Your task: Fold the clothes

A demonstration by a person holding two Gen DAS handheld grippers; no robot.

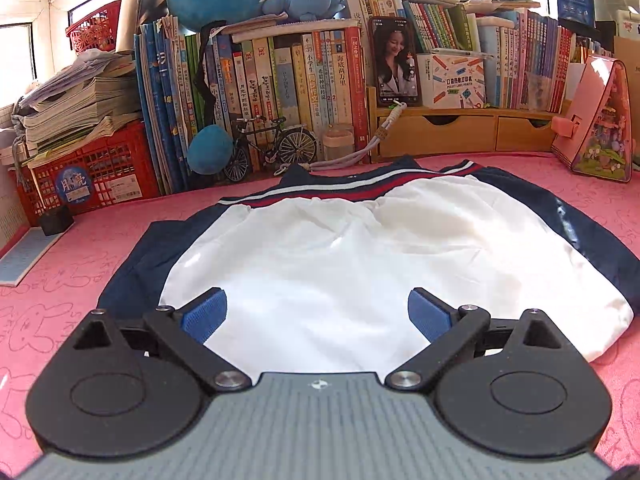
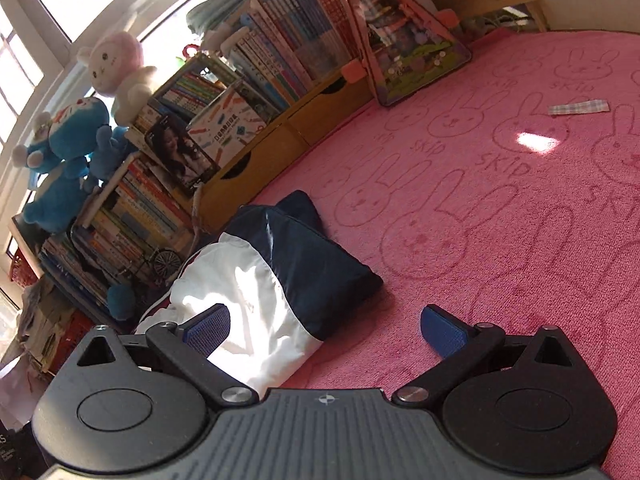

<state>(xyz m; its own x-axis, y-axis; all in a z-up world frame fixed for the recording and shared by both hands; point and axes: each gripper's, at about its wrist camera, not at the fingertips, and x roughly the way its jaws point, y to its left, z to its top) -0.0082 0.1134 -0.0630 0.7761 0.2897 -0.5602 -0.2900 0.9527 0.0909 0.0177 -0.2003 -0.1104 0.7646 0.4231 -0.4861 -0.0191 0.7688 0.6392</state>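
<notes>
Jacket (image 1: 320, 264), white in the body with navy sleeves and a red-and-white striped collar band, lies flat on the pink rabbit-print cloth (image 2: 500, 200), its collar toward the far edge where the row of books (image 1: 256, 80) and the wooden drawer shelf (image 1: 460, 132) stand. Its hem points back at me, so the long axis runs from my side straight to that far edge.

My left gripper (image 1: 318, 314) sits right over the near hem, centred on the white panel, blue pads (image 1: 206, 312) spread wide with nothing between them. My right gripper (image 2: 326, 330) is off the garment's right side, also spread and empty: its left pad (image 2: 210, 328) hangs above the white cloth, the other pad is over bare pink cloth. From there the navy right sleeve (image 2: 320, 276) lies just ahead and to the left, already lying close against the body.

I judge the left is nearer the hem and the right nearer the sleeve edge, so any fold along the long axis would start from these two near corners. Whether either pad actually touches fabric I cannot tell.
</notes>
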